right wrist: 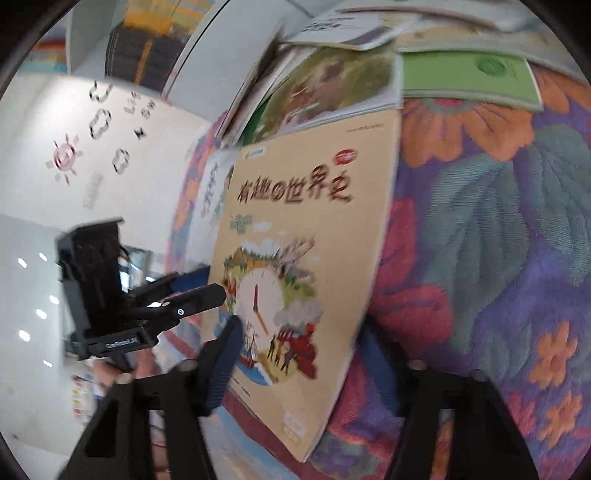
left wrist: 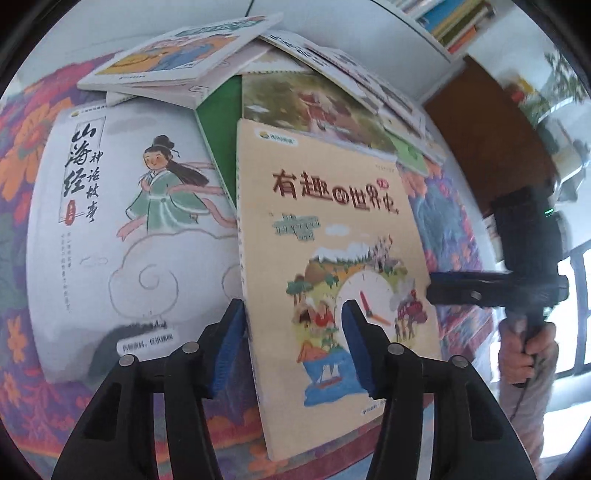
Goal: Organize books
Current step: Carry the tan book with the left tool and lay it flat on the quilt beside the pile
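Two grippers are in view, each carried by a person's hand point(left wrist: 526, 354). One tan book point(left wrist: 332, 266) is in hand, raised off the floral cloth point(left wrist: 33, 398) and tilted on edge; at least six further books lie beyond it in a loose, overlapping pile. The left gripper point(left wrist: 295, 347) has its blue-padded fingers point(left wrist: 231, 350) one on each side of the tan book's spine edge, the right finger lying on the cover; whether both pads bear on it cannot be told. The right gripper point(right wrist: 306, 369) straddles the opposite edge; one finger point(right wrist: 221, 365) is in front of the cover, the other hidden behind it, so its hold cannot be told. The cover title reads 有趣的世界史, above a clock face ringed with trees, a ship and a red locomotive. A white book point(left wrist: 122, 221) lying flat alongside reads 山海经 神话故事 and shows a green-robed figure on a cloud. Shelved books point(left wrist: 454, 22) stand at the upper edge.
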### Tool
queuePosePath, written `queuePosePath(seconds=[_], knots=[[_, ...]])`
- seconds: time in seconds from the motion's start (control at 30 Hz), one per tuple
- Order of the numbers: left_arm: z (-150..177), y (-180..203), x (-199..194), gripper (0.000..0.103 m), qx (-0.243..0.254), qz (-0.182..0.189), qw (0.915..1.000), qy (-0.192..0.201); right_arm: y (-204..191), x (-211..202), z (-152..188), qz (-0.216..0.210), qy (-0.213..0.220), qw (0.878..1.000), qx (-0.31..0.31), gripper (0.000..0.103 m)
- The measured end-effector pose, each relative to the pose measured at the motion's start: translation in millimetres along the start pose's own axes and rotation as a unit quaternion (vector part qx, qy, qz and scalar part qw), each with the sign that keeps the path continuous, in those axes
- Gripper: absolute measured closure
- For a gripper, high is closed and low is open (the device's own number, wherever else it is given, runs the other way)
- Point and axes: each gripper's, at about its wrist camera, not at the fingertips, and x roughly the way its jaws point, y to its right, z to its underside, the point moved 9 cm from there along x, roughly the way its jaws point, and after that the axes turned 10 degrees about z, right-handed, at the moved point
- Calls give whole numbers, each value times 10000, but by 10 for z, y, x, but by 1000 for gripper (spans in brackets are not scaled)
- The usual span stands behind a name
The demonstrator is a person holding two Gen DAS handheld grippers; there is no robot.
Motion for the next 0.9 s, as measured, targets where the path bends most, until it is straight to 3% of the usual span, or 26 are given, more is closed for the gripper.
queuePosePath(seconds=[0.03, 0.1, 0.13, 0.27, 0.37, 0.47, 0.53, 0.7, 0.73, 0.8, 0.83, 0.9], knots=[[-28, -10, 6, 54, 11, 45, 10000, 11, 79, -10, -12, -137, -6, 9998, 159, 73], [-73, -15, 18, 55, 38, 38, 10000, 48, 250, 35, -31, -450, -26, 9978, 486, 89], [-86, -12, 24, 55, 45, 12, 10000, 57, 277, 47, -33, -691, -17, 9961, 556, 91], [-141, -42, 48, 67, -15, -343, 9993, 166, 201, 53, -26, -504, 123, 9981, 328, 89], [-143, -3, 78, 67, 45, -639, 9979, 112, 142, 8, 6, -93, 195, 9992, 332, 84], [-144, -17, 45, 67, -5, -903, 9959, 56, -52, 11, 60, 735, 182, 9971, -19, 82], [-163, -51, -65, 65, 91, -1148, 9931, 218, -260, -15, 124, 830, 152, 9962, -230, 82], [-137, -100, -289, 66, 23, -946, 9951, 295, -530, -209, 134, 752, 385, 9955, -438, 82], [-135, -72, -330, 66, 52, -798, 9963, 328, -514, -265, 132, 756, 438, 9951, -462, 82], [-103, 97, -384, 66, 49, -42, 9996, 288, -585, -285, 145, 697, 459, 9950, -550, 84], [-92, 186, -414, 66, 100, 158, 9995, 267, -662, -253, 166, 652, 415, 9950, -628, 85], [-112, 232, -488, 65, 339, -190, 9985, 396, -814, -147, 145, 1085, 491, 9892, -858, 85]])
